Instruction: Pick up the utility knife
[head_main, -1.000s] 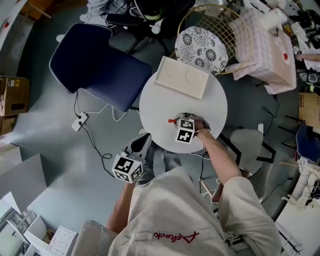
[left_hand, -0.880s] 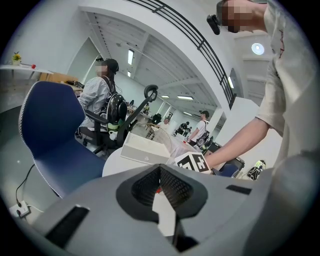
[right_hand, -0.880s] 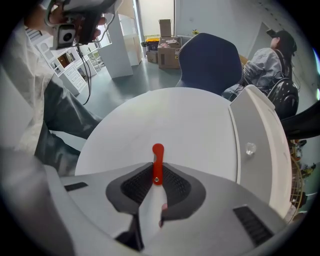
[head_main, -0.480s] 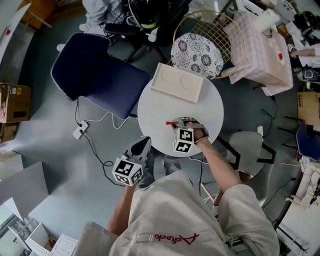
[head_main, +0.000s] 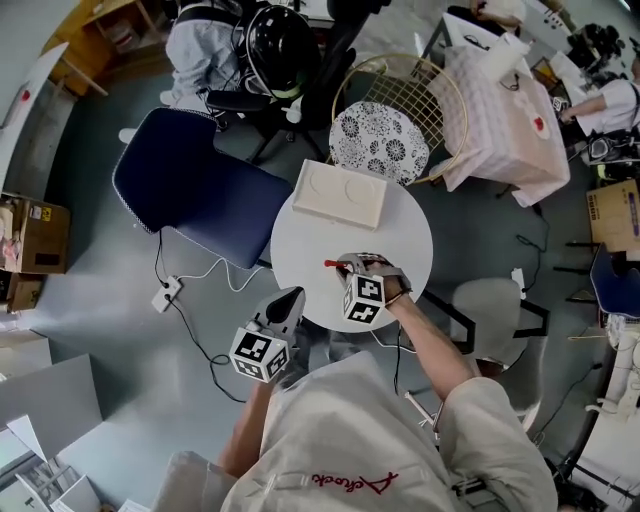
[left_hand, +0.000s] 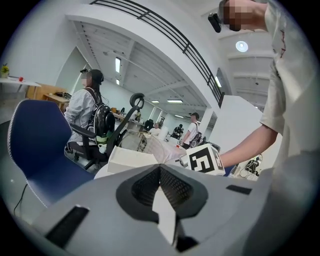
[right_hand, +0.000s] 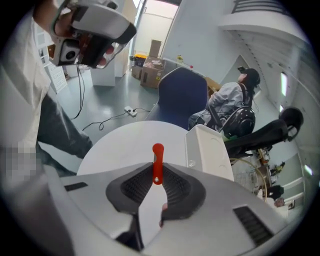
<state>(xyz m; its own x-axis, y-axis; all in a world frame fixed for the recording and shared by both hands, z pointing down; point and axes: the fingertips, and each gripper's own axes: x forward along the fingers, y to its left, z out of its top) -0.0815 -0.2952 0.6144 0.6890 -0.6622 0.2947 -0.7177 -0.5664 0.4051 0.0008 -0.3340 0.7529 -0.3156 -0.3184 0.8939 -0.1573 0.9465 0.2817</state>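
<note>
One utility knife (right_hand: 157, 151) clamped in right hand-held gripper (right_hand: 158, 175), left hand-held gripper (left_hand: 160, 170) closed (shirt script (head_main: 345, 478) illegible)

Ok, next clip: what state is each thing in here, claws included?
utility knife: clamped in the right claw, held over the round table.
right claw: shut on the utility knife.
left claw: shut, empty, beside the table.
white box: lying flat on the table, untouched.
blue chair: unoccupied.
</note>
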